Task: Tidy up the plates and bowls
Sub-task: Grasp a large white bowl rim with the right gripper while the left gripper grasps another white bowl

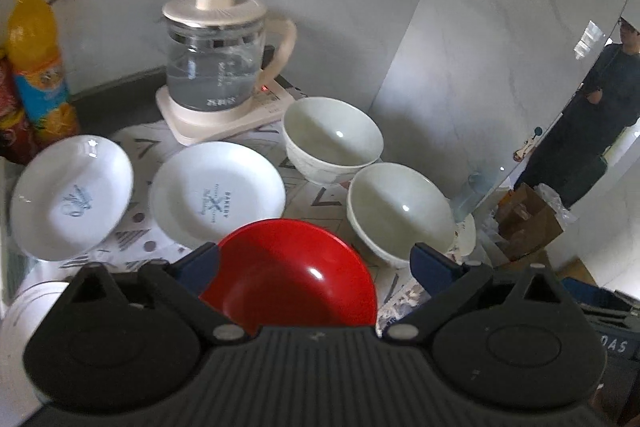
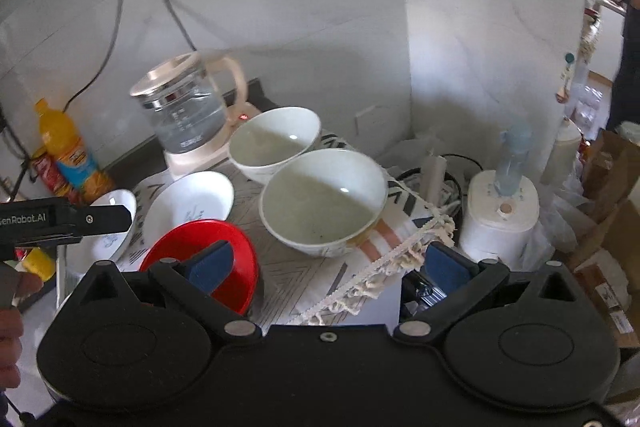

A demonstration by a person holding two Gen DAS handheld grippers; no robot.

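A red bowl sits on a patterned cloth at the front, between the wide-apart fingers of my open left gripper, which hovers just above it. Behind it lie two white plates and two white bowls. In the right wrist view my right gripper is open and empty over the cloth's fringed edge, the red bowl by its left finger and the nearer white bowl just ahead. The far white bowl and white plates lie beyond.
A glass kettle on its base stands at the back by the wall, cables hanging above. An orange drink bottle stands at far left. A white appliance and cardboard boxes sit right of the counter. A person stands far right.
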